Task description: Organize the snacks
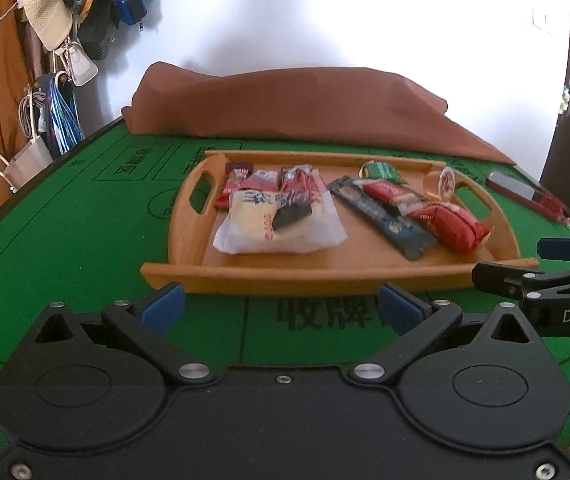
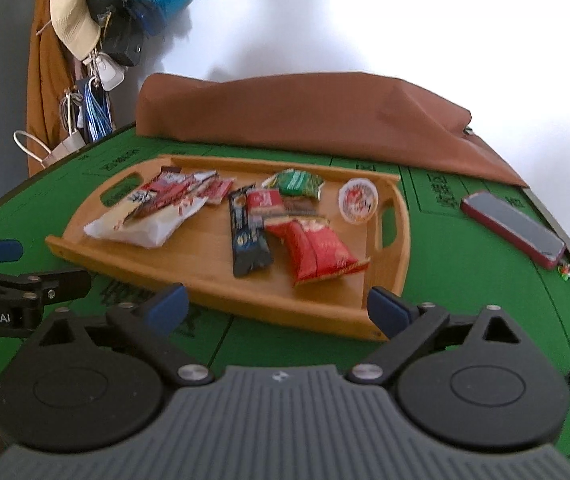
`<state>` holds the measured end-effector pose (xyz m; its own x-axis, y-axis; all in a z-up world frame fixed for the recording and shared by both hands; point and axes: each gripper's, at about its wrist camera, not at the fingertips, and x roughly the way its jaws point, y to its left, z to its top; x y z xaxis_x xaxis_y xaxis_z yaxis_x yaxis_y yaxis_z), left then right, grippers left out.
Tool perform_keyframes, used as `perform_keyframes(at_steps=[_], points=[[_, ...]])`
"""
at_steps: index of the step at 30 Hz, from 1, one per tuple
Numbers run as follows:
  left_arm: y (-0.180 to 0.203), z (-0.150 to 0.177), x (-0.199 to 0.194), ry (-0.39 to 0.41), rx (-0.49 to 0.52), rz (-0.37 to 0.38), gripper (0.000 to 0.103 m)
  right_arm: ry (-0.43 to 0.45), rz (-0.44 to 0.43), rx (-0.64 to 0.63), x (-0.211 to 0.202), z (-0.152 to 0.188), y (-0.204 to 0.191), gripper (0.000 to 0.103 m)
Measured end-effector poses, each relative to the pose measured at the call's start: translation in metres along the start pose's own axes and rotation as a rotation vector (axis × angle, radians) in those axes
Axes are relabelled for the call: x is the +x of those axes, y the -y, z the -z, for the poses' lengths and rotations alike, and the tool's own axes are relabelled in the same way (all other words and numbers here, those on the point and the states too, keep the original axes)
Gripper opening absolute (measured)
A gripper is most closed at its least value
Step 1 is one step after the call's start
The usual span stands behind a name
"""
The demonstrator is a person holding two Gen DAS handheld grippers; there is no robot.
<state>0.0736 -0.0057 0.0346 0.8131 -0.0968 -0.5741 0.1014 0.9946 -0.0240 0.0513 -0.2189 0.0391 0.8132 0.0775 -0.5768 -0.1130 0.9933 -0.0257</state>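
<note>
On the green table (image 1: 65, 240), straight ahead of both your grippers, the wooden tray (image 1: 269, 272) holds all the snacks. Your left gripper (image 1: 281, 308) hovers short of the tray's near wall, spread wide and holding nothing; your right gripper (image 2: 277, 310) does the same off the near right corner, equally wide and bare.

The white packet (image 1: 281, 224) lies dead ahead of your left side, with small red packets (image 1: 269, 184) heaped behind it. The red pouch (image 2: 317, 248) and the dark bar (image 2: 247, 236) sit nearer your right side. The bar's long axis runs away from you, leaning slightly, so I judge the right fingers would have to close across its width. The green packet (image 2: 297, 184) and the round jelly cup (image 2: 358, 200) rest toward the far wall, a longer reach.

Both views are soft with blur, so wrapper print is unreadable. How many packets overlap in the left heap is hard to tell. A phone (image 2: 513, 228) lies right of the tray, well apart from it.
</note>
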Motion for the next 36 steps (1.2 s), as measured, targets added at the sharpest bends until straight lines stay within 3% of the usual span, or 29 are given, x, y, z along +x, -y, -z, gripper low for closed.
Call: perform_keyframes(at_steps=[9, 22, 36], points=[[0.005, 0.021, 0.018, -0.054, 0.021, -0.041, 0.103, -0.056, 0.038, -0.016, 0.013, 0.025, -0.008, 0.103], [-0.006, 0.023, 0.041, -0.152, -0.071, -0.031, 0.103, -0.135, 0.038, 0.004, 0.035, 0.028, -0.008, 0.103], [0.001, 0.021, 0.051, -0.166, -0.037, -0.078, 0.103, -0.158, 0.050, -0.006, 0.041, 0.027, -0.012, 0.103]])
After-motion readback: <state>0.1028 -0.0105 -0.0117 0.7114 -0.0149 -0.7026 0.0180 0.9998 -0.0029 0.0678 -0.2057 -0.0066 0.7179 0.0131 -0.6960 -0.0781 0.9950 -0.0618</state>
